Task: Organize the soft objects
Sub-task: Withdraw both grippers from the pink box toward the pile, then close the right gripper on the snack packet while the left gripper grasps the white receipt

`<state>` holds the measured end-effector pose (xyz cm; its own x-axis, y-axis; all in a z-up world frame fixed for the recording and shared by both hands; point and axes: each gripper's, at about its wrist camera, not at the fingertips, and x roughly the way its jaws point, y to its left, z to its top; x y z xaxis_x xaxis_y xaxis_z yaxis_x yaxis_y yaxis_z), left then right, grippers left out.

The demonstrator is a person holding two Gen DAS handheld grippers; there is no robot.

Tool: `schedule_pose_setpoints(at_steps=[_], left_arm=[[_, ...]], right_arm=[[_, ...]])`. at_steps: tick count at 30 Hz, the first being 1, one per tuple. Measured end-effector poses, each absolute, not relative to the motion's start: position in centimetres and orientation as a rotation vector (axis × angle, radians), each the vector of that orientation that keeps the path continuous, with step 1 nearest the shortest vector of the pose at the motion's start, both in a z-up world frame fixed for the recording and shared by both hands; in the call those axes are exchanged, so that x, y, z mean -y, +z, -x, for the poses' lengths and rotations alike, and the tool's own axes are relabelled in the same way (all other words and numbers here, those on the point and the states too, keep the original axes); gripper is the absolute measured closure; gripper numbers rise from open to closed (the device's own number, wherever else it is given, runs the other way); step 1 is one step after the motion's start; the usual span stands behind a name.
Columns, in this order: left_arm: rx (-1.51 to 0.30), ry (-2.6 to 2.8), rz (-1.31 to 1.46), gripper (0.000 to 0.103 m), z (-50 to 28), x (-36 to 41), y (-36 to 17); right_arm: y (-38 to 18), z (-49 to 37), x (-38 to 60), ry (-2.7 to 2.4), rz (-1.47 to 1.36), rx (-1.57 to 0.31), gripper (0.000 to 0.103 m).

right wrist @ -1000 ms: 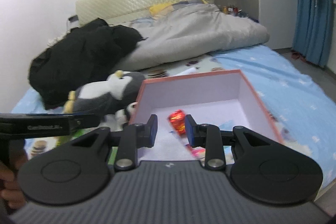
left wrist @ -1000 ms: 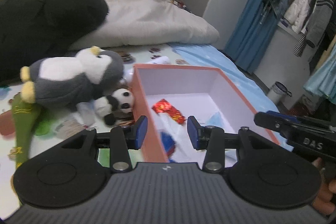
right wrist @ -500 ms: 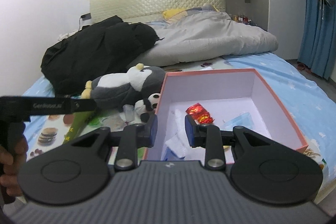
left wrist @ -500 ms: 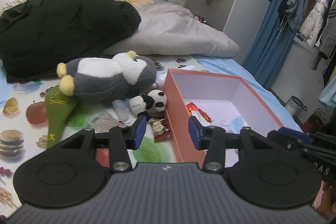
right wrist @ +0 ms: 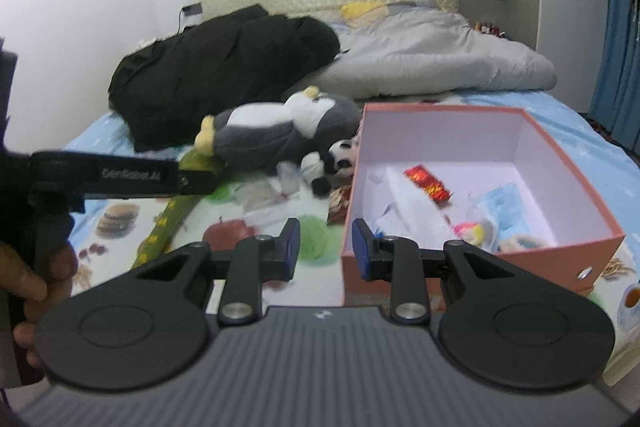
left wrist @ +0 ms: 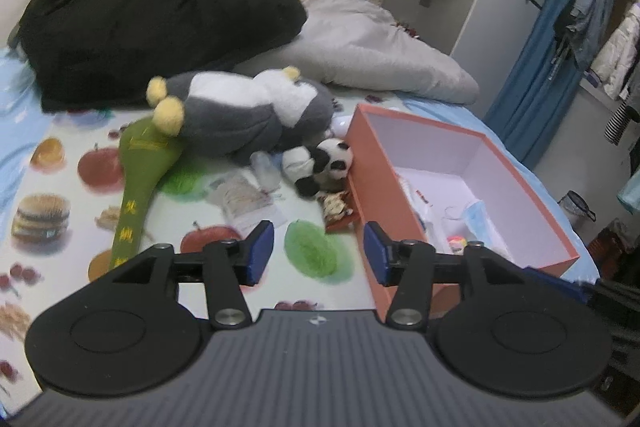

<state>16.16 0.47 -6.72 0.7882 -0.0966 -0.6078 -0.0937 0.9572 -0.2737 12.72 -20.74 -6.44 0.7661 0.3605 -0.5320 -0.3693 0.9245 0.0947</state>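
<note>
Both my grippers have swung off the salmon-pink cardboard box (left wrist: 404,223) w/ nothing held: left gripper (left wrist: 317,255) opening on air, right gripper (right wrist: 323,247) part-open, empty; next pick likely the small black-and-white panda plush (left wrist: 320,167) at 12 o'clock, against the box's wall.

Both wrist views look down across the bed, sharing the orange box (left wrist: 460,163) and penguin plush (right wrist: 280,131).

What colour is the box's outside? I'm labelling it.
Salmon-orange outside, white inside: the box shows best in the right wrist view.
</note>
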Motion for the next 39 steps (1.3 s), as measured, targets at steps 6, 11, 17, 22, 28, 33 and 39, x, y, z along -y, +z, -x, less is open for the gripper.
schedule_pose_setpoints(at_steps=[6, 11, 17, 22, 28, 33, 39], left_arm=[[-0.693, 0.029, 0.353, 0.047, -16.7, -2.2, -9.0], [-0.717, 0.053, 0.393, 0.047, -18.7, -3.7, -11.2], [-0.747, 0.066, 0.475, 0.047, -21.7, -6.3, -14.3], [-0.783, 0.071, 0.563, 0.047, -24.8, -8.1, -18.0], [-0.816, 0.093, 0.655, 0.047, -27.8, -10.1, -21.1], [-0.818, 0.078, 0.709, 0.047, -29.9, -11.3, -22.2], [-0.824, 0.080, 0.737, 0.047, -32.4, -12.3, -22.8]], right_arm=[[-7.3, -12.7, 19.2, 0.396, 0.053, -0.580, 0.071], [-8.1, -13.9, 17.4, 0.416, 0.080, -0.589, 0.064], [-9.0, -16.1, 14.9, 0.431, 0.107, -0.595, 0.050], [-10.0, -18.7, 12.4, 0.405, 0.155, -0.588, 0.051], [-12.4, -22.6, 9.0, 0.372, 0.249, -0.609, 0.051], [-14.6, -25.3, 7.0, 0.332, 0.322, -0.628, 0.051], [-17.0, -28.5, 5.5, 0.271, 0.413, -0.658, 0.051]])
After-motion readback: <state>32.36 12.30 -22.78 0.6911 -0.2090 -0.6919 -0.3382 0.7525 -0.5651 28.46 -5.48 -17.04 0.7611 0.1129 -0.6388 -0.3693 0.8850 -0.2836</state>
